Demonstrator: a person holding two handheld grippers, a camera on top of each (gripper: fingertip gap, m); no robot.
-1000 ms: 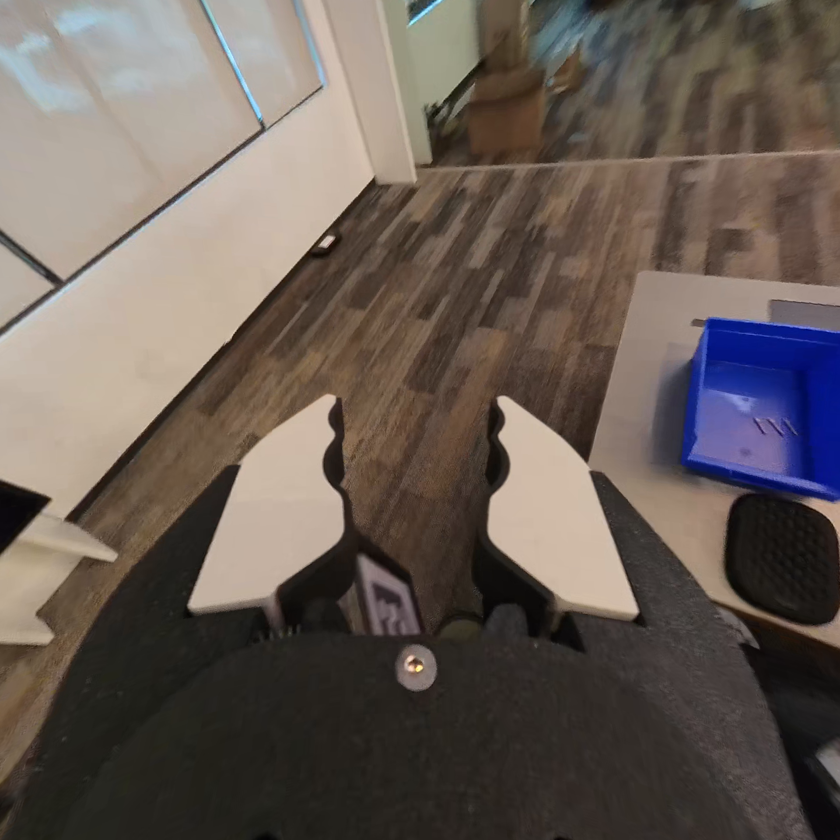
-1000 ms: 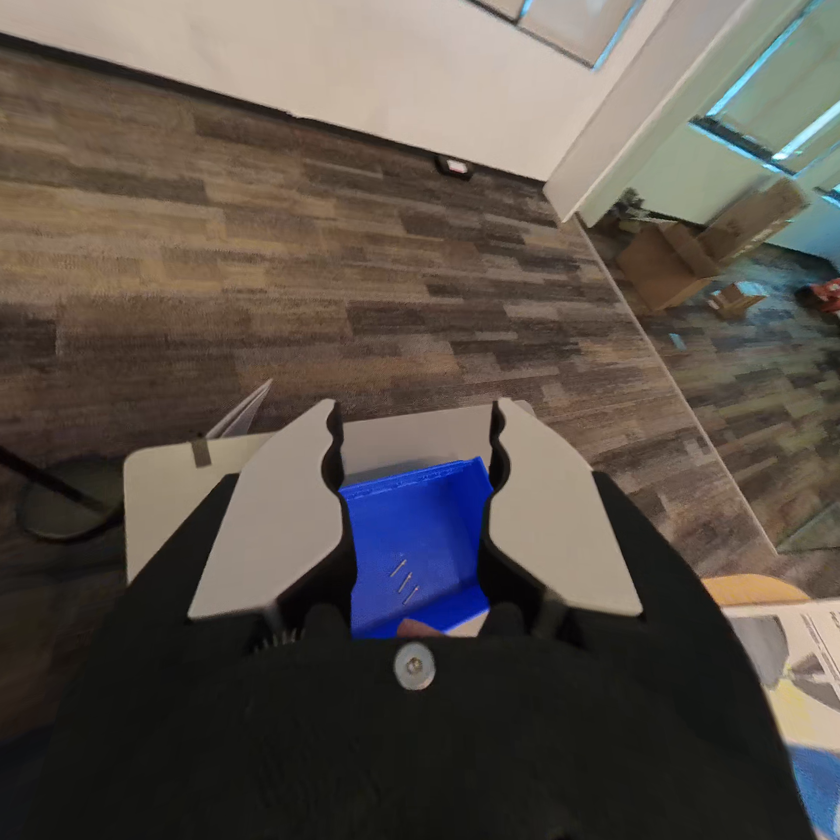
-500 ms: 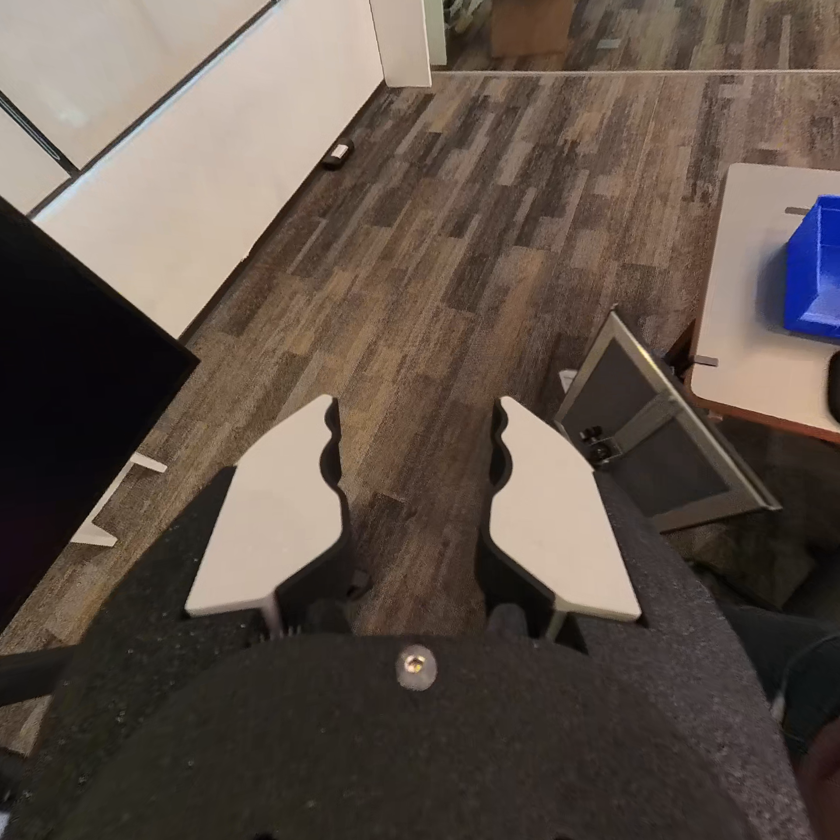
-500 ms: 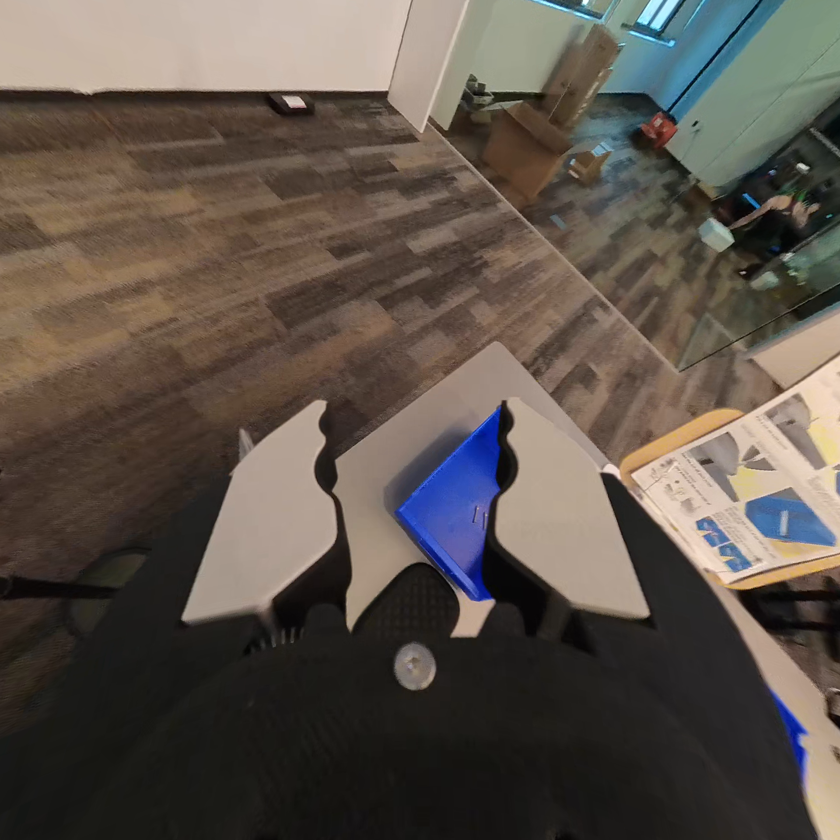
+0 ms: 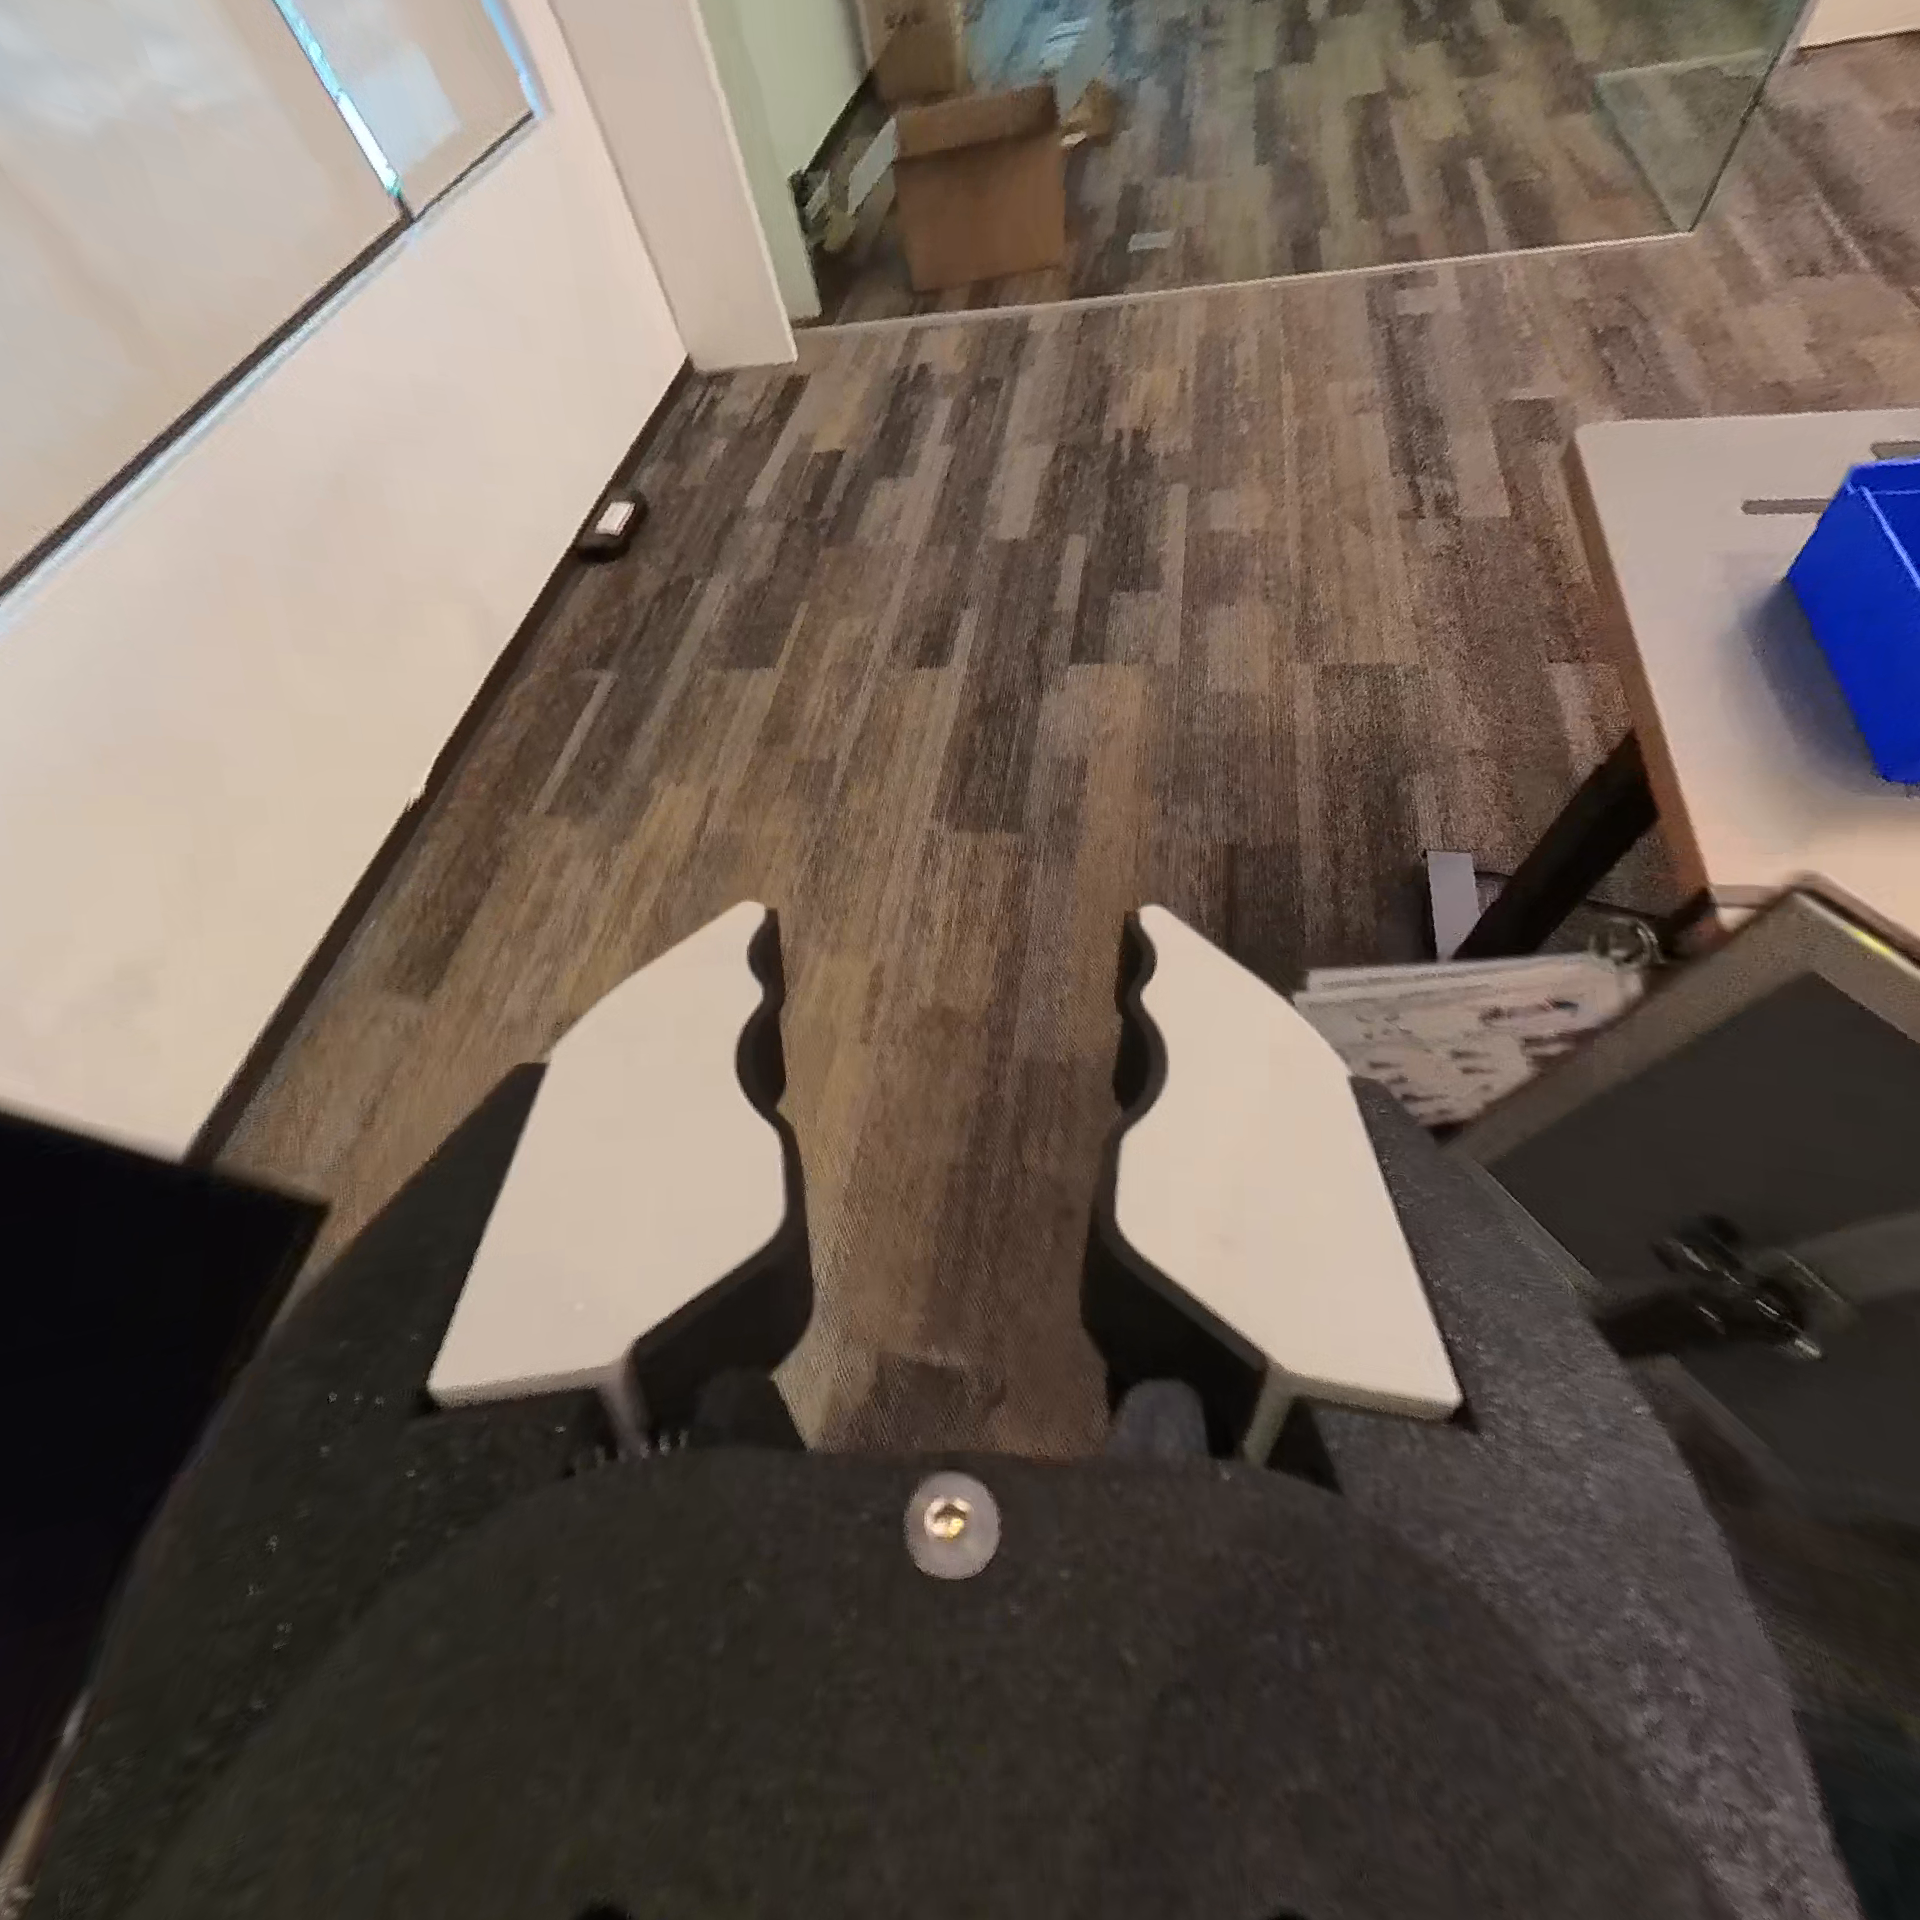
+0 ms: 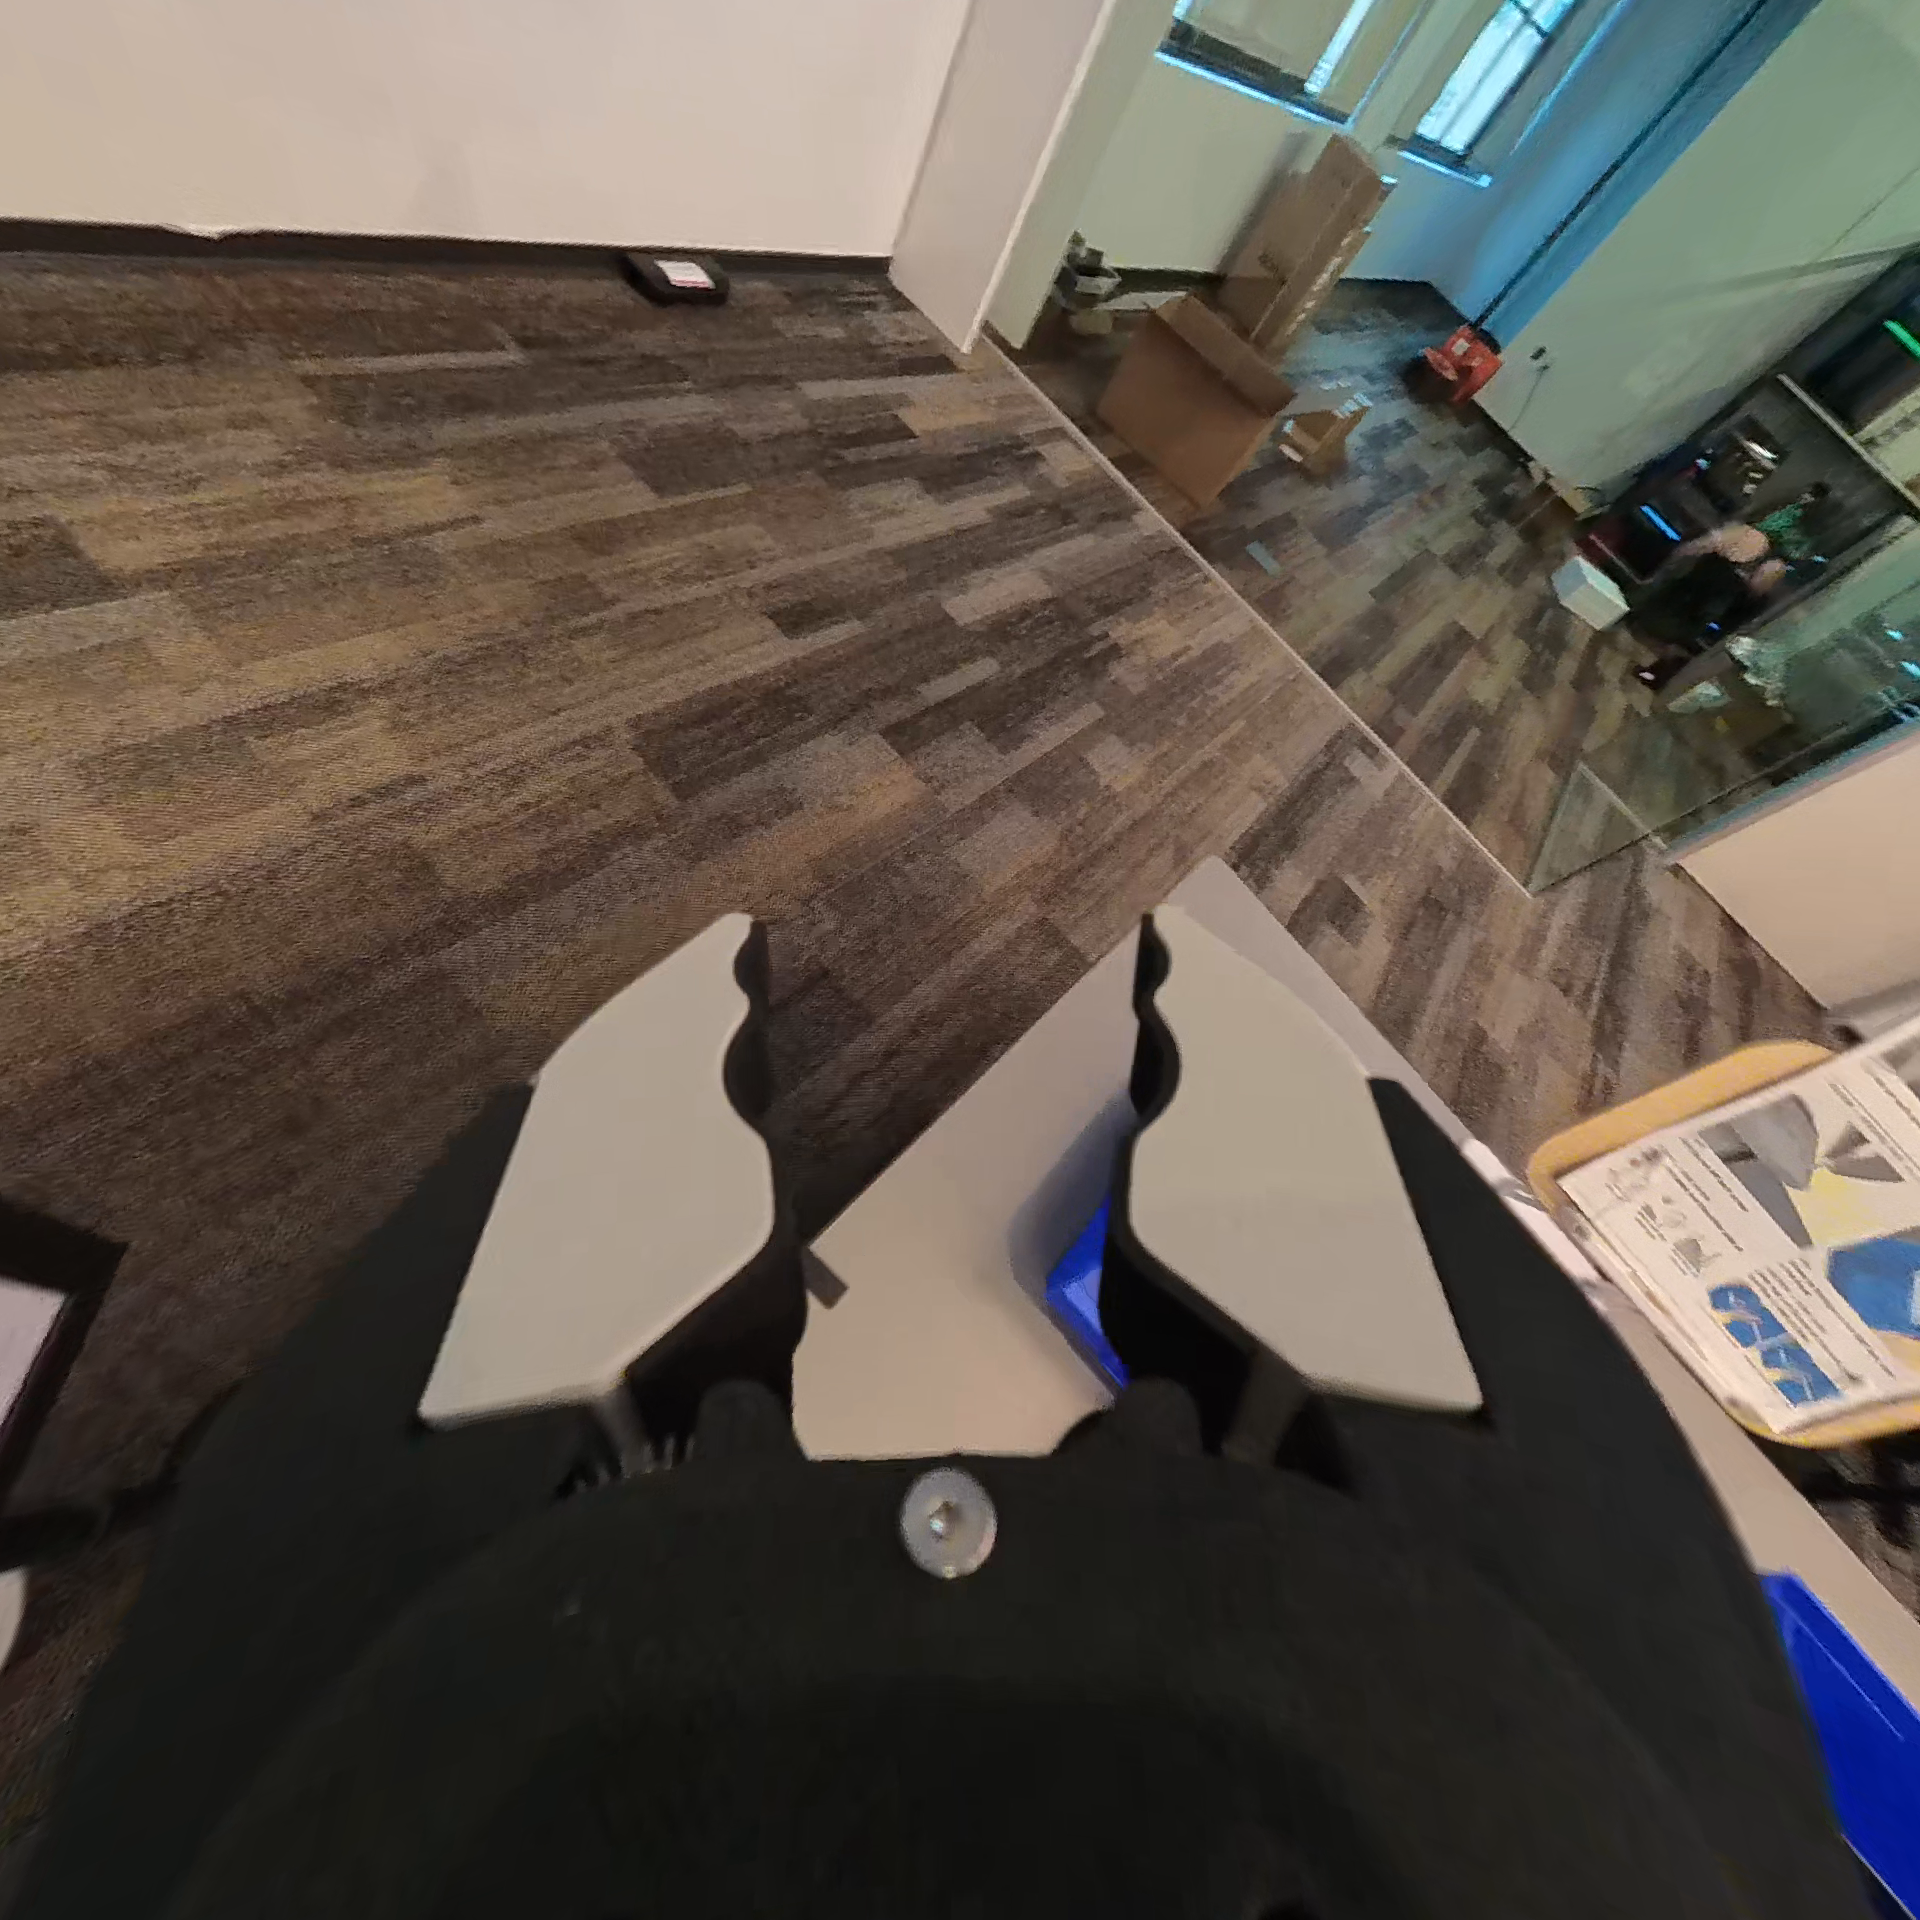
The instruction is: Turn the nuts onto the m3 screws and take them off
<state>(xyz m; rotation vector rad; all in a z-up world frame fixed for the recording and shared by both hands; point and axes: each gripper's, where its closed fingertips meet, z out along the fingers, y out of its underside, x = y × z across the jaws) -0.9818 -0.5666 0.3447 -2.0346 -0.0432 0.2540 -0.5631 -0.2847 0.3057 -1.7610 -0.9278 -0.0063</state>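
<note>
Left wrist view: left hand-held gripper (image 5: 948,940) spread, empty, above carpet; blue bin (image 5: 1865,613) on surface (image 5: 1683,665) far right. Right hand-held gripper (image 6: 951,945) likewise spread, empty. No nuts or screws visible; threading seemingly unstarted.

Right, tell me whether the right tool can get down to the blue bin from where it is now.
Probably yes. The right tool is open and empty above the grey table, and the blue bin lies just below its right finger with nothing between. It points past the bin, so it must tilt down first.
</note>
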